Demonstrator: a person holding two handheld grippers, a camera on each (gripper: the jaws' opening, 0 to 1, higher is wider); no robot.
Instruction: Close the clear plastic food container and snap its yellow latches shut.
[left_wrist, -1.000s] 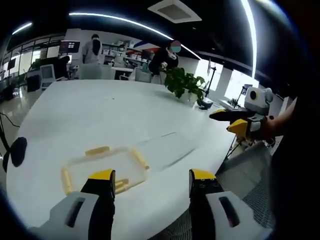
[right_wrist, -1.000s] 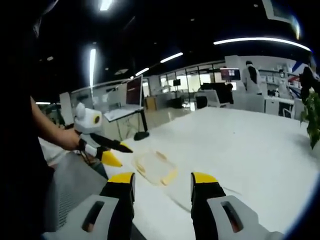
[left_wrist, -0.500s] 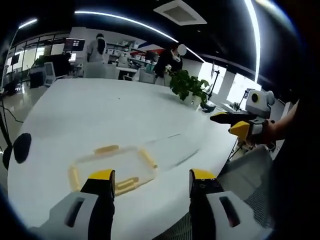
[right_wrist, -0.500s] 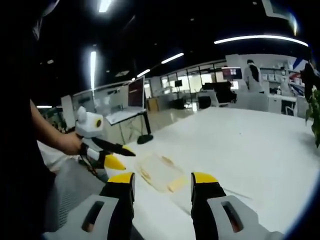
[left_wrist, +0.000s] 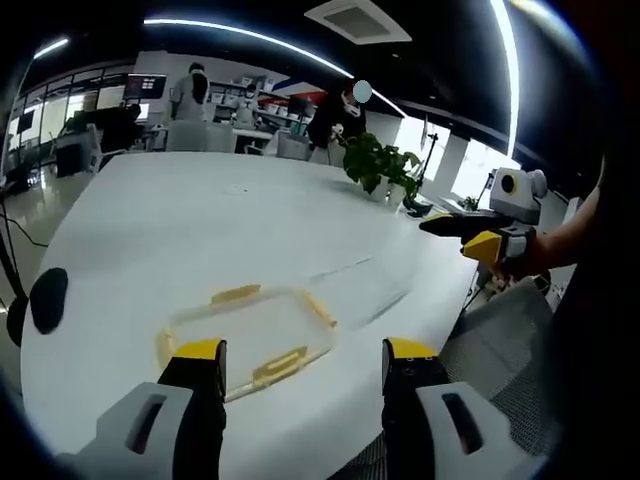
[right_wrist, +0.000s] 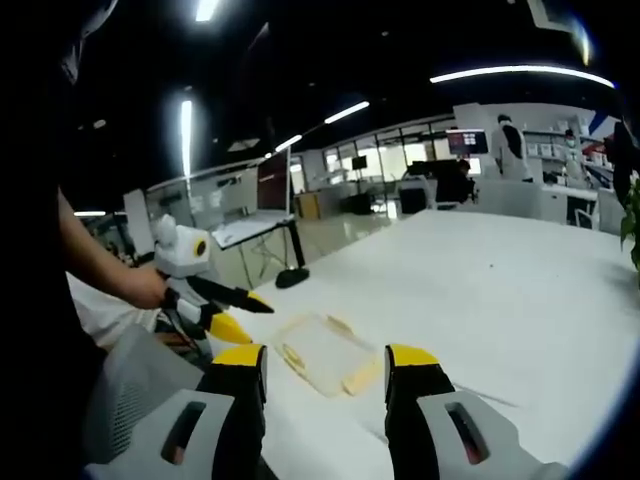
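A clear plastic food container (left_wrist: 250, 328) with yellow latches (left_wrist: 280, 365) on its sides lies flat on the white table (left_wrist: 200, 220). It sits just beyond my left gripper (left_wrist: 304, 352), which is open and holds nothing. Faint clear edges (left_wrist: 352, 290) run to the container's right; I cannot make out what they belong to. My right gripper (left_wrist: 478, 236) hovers off the table's right edge in a person's hand. In the right gripper view the container (right_wrist: 322, 350) lies beyond my open right gripper (right_wrist: 326, 358), and the left gripper (right_wrist: 228, 312) hangs to its left, jaws apart.
A potted plant (left_wrist: 380, 165) stands at the table's far side, and a dark round object (left_wrist: 48, 298) sits by its left edge. People stand at desks in the background. A monitor stand (right_wrist: 290, 272) and a grey mesh chair (right_wrist: 135, 385) are beside the table.
Both views have shifted a little, so the container now sits more toward the middle ahead of the left jaws. Both grippers stay open; the container itself has not moved.
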